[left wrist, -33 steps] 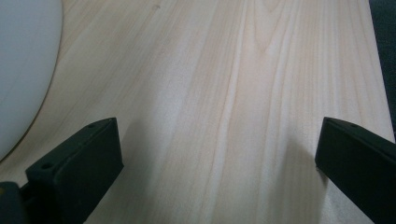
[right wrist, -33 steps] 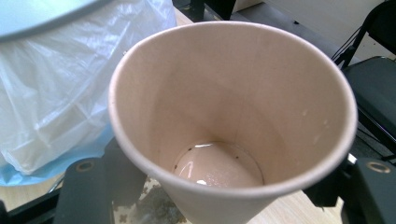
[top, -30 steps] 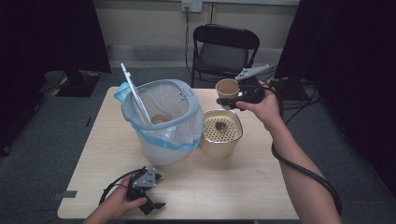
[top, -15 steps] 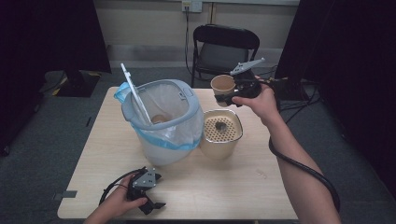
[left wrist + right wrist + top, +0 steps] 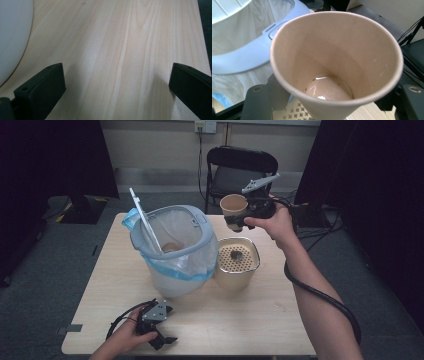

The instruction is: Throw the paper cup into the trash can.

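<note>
Your right gripper (image 5: 239, 221) is clamped on a paper cup (image 5: 233, 205) and holds it upright in the air above the far side of the surface (image 5: 260, 320), beyond the perforated metal container (image 5: 237, 261) and beside the bagged bin (image 5: 172, 252); your left gripper (image 5: 161, 325) rests on the near edge. From the left gripper view, its jaws stand wide apart over bare wood. From the right gripper view, the cup (image 5: 337, 62) sits between the jaws, with a little liquid (image 5: 328, 90) pooled at its bottom.
</note>
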### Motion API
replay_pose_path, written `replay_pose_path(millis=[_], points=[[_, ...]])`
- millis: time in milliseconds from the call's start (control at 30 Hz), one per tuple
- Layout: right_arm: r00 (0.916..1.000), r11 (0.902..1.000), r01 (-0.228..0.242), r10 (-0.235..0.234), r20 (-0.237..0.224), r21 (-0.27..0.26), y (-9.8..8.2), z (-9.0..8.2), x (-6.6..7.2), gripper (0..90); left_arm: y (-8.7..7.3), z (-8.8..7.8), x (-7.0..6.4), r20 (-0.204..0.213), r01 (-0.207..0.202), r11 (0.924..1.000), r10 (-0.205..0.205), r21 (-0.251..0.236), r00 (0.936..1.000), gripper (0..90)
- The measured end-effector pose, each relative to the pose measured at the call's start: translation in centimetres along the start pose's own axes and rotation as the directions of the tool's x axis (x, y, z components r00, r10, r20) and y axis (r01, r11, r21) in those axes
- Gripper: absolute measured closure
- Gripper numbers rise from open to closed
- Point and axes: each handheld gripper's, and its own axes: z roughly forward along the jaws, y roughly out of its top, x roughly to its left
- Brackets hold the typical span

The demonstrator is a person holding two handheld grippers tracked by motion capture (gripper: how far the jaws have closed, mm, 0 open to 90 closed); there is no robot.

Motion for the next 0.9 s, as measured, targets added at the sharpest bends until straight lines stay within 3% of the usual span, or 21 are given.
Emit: replay_pose_path(millis=[900], points=[[0.9974,0.9976,0.070,-0.070,-0.017,-0.001,4.5,-0.1,2.2,29.6,0.0,-0.1,0.0,-0.002,0.003,0.9999,-0.003,0.013,1.0000,0.0]])
